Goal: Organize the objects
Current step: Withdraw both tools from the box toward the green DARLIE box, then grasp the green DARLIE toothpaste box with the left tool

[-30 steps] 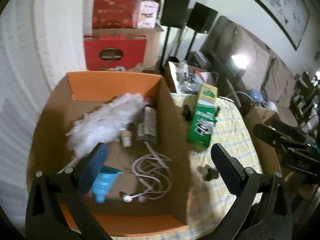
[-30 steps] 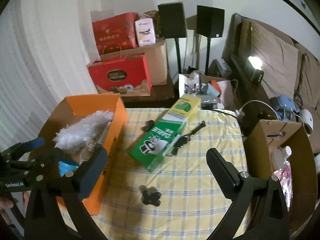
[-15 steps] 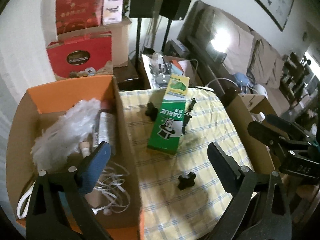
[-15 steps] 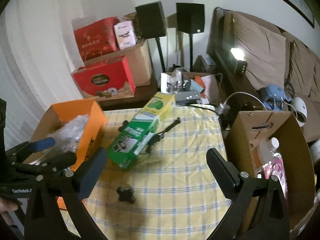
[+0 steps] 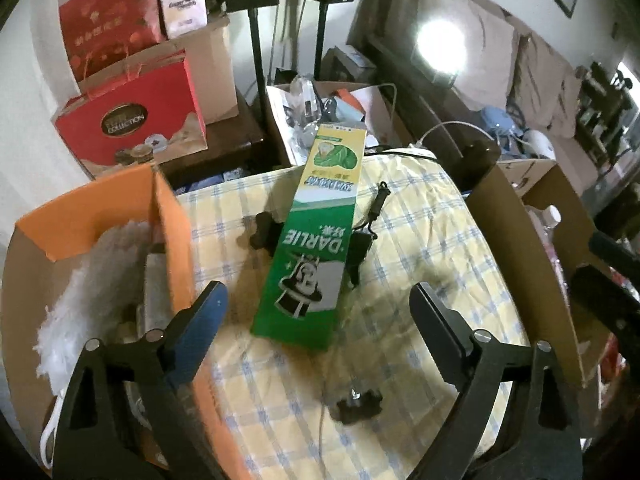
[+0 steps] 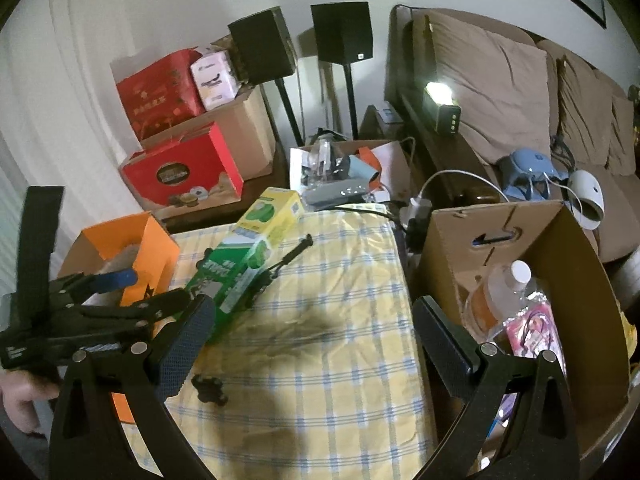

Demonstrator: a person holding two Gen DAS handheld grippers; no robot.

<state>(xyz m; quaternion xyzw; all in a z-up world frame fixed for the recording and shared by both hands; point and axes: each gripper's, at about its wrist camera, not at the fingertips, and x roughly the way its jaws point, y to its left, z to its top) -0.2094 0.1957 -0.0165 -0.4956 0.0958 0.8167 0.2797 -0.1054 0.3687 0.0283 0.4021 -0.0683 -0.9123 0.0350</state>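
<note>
A green Darlie toothpaste box point(image 5: 316, 240) point(image 6: 244, 264) lies on the yellow checked tablecloth point(image 5: 420, 272). A small black knob point(image 5: 358, 404) point(image 6: 210, 389) lies near the front, another black knob point(image 5: 262, 232) left of the box, and a black clip stand point(image 5: 370, 220) point(image 6: 286, 262) at its right. My left gripper point(image 5: 316, 320) is open and empty above the table, just short of the box. My right gripper point(image 6: 308, 332) is open and empty over the cloth. The left gripper also shows in the right wrist view point(image 6: 104, 300).
An orange-lined cardboard box point(image 5: 172, 216) at the left holds a white duster point(image 5: 80, 304) and other items. A brown cardboard box point(image 6: 568, 264) at the right holds a bottle point(image 6: 500, 292) and packets. Red gift boxes, speakers and a sofa stand behind.
My left gripper has swung right from over the orange box to above the table near the toothpaste box. My right gripper has shifted right toward the brown box. Both stay open.
</note>
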